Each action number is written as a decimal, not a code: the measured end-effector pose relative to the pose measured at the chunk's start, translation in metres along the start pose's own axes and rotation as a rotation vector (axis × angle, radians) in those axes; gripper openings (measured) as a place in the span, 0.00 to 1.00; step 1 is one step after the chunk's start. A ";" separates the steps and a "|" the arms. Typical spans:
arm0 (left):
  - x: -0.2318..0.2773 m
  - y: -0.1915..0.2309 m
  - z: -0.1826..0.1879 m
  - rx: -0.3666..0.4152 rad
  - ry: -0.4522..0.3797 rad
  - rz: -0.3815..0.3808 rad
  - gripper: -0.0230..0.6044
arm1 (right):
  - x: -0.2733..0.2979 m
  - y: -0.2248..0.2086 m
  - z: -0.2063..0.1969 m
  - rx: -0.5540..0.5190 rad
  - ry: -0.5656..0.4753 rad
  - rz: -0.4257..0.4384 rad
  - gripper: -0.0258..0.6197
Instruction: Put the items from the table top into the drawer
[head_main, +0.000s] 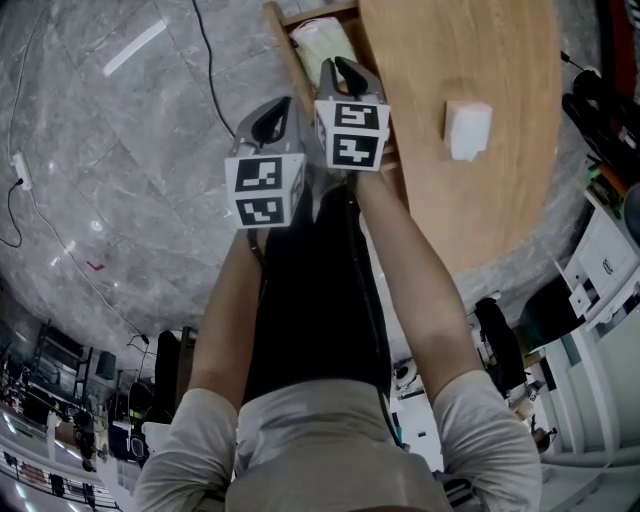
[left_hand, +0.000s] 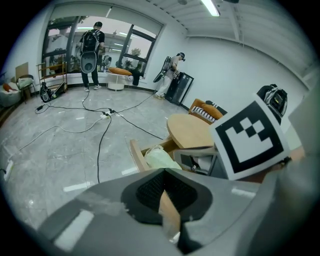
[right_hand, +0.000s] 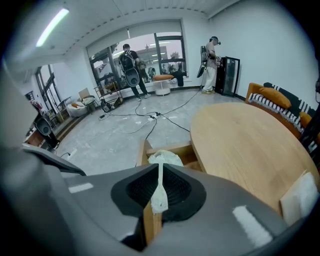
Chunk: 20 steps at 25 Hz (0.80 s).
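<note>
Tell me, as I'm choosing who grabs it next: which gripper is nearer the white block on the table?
Right. The right gripper is over the drawer at the table's edge, the white block to its right; the left gripper is farther left, at the drawer front.

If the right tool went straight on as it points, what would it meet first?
Probably the pale bag in the open drawer, dead ahead of the right tool; depth is unclear.

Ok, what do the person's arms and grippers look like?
The left gripper and right gripper are grey moulded shells with black ribbed pads; each carries a white cube with black square markers. The arms are bare below short pale beige sleeves.
</note>
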<state>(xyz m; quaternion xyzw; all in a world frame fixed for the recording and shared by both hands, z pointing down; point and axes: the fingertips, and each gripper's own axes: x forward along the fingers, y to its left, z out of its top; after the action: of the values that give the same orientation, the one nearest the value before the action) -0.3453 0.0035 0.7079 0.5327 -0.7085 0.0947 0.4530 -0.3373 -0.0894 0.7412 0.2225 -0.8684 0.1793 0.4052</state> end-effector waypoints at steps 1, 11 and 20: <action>-0.002 -0.002 0.002 -0.013 -0.007 0.003 0.07 | -0.006 -0.001 0.004 0.002 -0.019 0.006 0.07; -0.074 -0.056 0.058 -0.056 -0.162 0.023 0.07 | -0.135 0.017 0.081 -0.034 -0.288 0.048 0.05; -0.173 -0.124 0.112 0.051 -0.313 0.042 0.07 | -0.281 0.017 0.154 -0.061 -0.497 0.101 0.05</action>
<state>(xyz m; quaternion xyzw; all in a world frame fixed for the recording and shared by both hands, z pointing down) -0.2983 -0.0015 0.4723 0.5374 -0.7788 0.0378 0.3214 -0.2816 -0.0830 0.4251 0.2037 -0.9564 0.1126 0.1765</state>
